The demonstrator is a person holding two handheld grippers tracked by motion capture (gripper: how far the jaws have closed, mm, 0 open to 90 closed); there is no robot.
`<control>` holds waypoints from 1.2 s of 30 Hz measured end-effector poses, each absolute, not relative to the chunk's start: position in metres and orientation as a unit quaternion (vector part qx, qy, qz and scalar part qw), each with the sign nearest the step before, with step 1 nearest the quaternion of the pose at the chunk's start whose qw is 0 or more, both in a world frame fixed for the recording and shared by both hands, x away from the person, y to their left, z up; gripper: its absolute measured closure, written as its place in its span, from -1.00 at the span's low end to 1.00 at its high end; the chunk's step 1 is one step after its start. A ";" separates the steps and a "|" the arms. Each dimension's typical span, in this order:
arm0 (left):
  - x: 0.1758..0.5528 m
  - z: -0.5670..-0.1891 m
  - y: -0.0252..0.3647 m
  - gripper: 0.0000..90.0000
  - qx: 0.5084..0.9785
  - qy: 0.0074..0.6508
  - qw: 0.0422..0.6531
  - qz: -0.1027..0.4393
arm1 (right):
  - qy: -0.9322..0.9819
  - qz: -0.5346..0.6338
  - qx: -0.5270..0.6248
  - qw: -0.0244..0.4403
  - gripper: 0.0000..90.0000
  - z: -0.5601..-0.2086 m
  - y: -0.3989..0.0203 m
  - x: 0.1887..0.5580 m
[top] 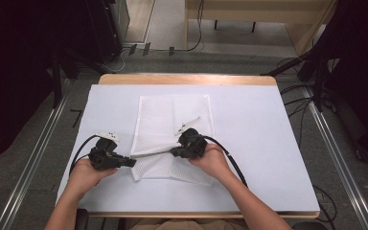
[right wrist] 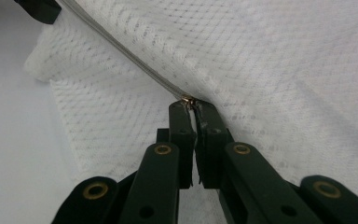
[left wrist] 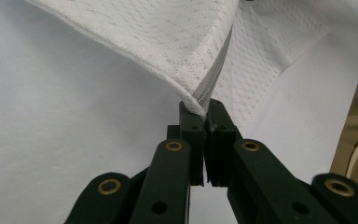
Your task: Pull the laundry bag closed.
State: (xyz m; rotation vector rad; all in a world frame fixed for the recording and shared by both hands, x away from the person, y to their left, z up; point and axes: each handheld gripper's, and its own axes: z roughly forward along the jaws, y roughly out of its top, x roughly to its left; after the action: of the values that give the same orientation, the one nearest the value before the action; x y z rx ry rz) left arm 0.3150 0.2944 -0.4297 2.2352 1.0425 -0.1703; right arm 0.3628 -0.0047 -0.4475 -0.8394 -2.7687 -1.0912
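Each bare-armed hand carries a black two-jaw tool: the left gripper (top: 133,163), just off the mesh bag's (top: 172,115) left edge, bears a pale plate with dark dots on top, and the right gripper (top: 173,152), over the bag, is bulkier and rounded. A black cable loops from each back toward the person. Close up, the jaws are matte black links pinned with brass-coloured rivets (the pads look ribbed, though it's dim).

Wooden-edged desk (top: 187,79) under white sheet; grey carpeted floor (top: 28,158); metal floor rails (top: 338,153); black cables (top: 294,103); pale wooden furniture (top: 249,12) behind.
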 end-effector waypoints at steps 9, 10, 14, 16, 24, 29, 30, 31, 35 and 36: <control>0.314 -0.430 0.295 0.96 0.855 0.398 0.327 -0.064 | -0.895 -0.353 -0.273 0.025 0.95 -0.447 -0.009 0.363; 0.314 -0.430 0.295 0.96 0.853 0.400 0.327 -0.066 | -0.896 -0.350 -0.273 0.023 0.95 -0.447 -0.009 0.363; 0.314 -0.429 0.296 0.97 0.851 0.401 0.331 -0.068 | -0.895 -0.349 -0.275 0.022 0.95 -0.448 -0.011 0.364; 0.314 -0.429 0.297 0.97 0.851 0.404 0.329 -0.068 | -0.895 -0.348 -0.279 0.021 0.95 -0.448 -0.014 0.365; 0.314 -0.429 0.297 0.97 0.851 0.403 0.329 -0.068 | -0.893 -0.345 -0.289 0.019 0.95 -0.448 -0.022 0.366; 0.314 -0.429 0.298 0.97 0.853 0.401 0.328 -0.071 | -0.894 -0.345 -0.284 0.017 0.95 -0.448 -0.024 0.366; 0.314 -0.429 0.298 0.97 0.853 0.400 0.328 -0.072 | -0.895 -0.342 -0.287 0.017 0.95 -0.448 -0.025 0.366; 0.314 -0.429 0.298 0.97 0.853 0.400 0.328 -0.072 | -0.895 -0.342 -0.287 0.017 0.95 -0.448 -0.025 0.366; 0.314 -0.429 0.298 0.97 0.853 0.401 0.326 -0.072 | -0.896 -0.338 -0.289 0.015 0.95 -0.448 -0.029 0.366; 0.314 -0.429 0.298 0.97 0.853 0.401 0.326 -0.072 | -0.895 -0.337 -0.291 0.016 0.95 -0.448 -0.030 0.366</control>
State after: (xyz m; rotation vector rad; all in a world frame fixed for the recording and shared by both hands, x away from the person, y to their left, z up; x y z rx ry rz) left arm 0.3141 0.2983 -0.4293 2.2348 1.0507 -0.1879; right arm 0.3658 -0.0296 -0.4482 -0.9052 -2.7841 -1.0473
